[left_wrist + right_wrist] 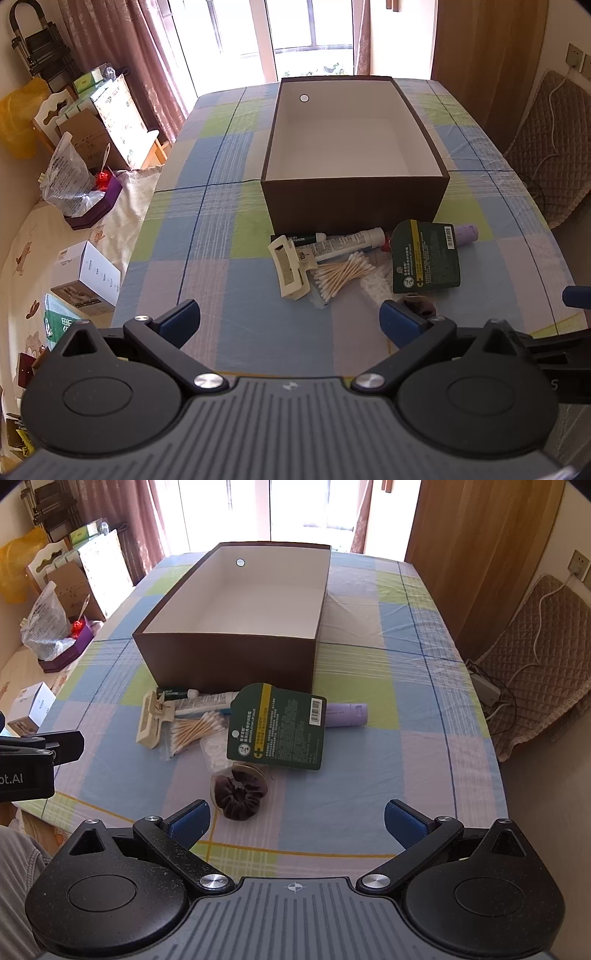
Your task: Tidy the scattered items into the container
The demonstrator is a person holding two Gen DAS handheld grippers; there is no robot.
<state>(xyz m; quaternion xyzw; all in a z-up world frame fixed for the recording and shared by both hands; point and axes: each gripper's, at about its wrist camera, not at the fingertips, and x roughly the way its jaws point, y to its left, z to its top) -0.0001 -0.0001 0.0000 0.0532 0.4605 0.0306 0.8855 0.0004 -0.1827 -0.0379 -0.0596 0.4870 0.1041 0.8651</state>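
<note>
hovering: left gripper (pixel 290 323) spread, holding nothing | right gripper (pixel 297 821) spread, holding nothing | brown box (pixel 229 657) bare inside | scrunchie (pixel 240 794) just ahead of right gripper

Each gripper, left gripper (pixel 290 322) and right gripper (pixel 297 821), has blue ribbed fingertips on black linkage arms, silver pivot screws, round black hubs and a ribbed grey body; grey sleeve (pixel 16 864) at 8 o'clock
</note>
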